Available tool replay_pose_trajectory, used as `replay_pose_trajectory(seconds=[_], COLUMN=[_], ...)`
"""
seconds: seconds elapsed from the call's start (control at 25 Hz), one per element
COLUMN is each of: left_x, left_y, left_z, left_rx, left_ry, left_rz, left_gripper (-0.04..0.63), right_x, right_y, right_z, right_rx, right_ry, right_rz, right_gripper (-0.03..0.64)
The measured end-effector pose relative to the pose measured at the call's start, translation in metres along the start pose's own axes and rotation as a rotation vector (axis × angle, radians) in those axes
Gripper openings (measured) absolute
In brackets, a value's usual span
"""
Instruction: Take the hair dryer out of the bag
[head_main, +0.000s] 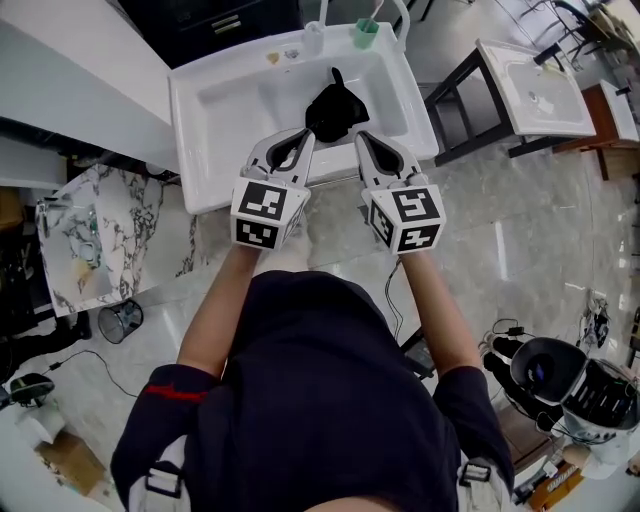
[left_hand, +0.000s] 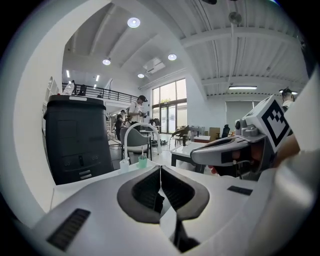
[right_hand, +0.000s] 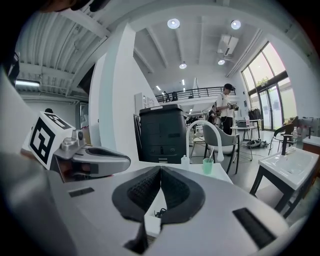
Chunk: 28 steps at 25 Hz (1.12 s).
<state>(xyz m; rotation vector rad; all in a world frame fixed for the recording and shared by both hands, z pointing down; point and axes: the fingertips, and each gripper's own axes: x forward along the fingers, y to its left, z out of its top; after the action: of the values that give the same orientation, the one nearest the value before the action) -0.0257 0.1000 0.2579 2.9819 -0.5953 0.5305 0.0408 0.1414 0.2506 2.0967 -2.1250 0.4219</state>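
So: both claws shut, bag not yet gripped

L claw (head_main: 305, 137): jaws together, nothing btwn them. R claw (head_main: 362, 138): same, pads meeting, empty. Both sit side by side over the near rim of the sink (head_main: 190, 120), tips aimed at the black bag (head_main: 335, 108). The bag lies in the basin just beyond them, untouched. Hair dryer itself can't be seen; presumably it's inside the bag.

Step in hand, as I read it: approach & first grip. To do it well:
- Open both claws before reaching the fabric; shut tips would only shove the bag toward the back wall.
- Use one claw to pinch the bag's edge & pin it, the other to go into the mouth. Can't tell which way the mouth faces, so check that first.
- A soft bag will prob. lift w/ the dryer unless it's held down.
- Take the dryer by handle or barrel, not the cord.
- Stay clear of the green cup (head_main: 366, 33) at the sink's far edge.
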Motion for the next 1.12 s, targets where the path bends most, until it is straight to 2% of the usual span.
replay_pose_trajectory(seconds=[0.12,0.4,1.12], left_x=[0.013,0.042,0.104], left_y=[0.017,0.05,0.116], left_z=[0.004,0.01,-0.002], left_rx=[0.006,0.074,0.053], left_ry=[0.011,0.04,0.077], left_rz=[-0.004,-0.008,-0.096], left_gripper=[0.017,0.017,0.017], right_x=[0.02,0.064,0.145], right_y=[-0.004,-0.019,-0.043], right_z=[0.005,0.014,0.012], right_rx=[0.004,0.004,0.026], right_ry=[0.013,0.041,0.117], right_rz=[-0.001,-0.023,-0.092], right_gripper=[0.034,0.034,0.034])
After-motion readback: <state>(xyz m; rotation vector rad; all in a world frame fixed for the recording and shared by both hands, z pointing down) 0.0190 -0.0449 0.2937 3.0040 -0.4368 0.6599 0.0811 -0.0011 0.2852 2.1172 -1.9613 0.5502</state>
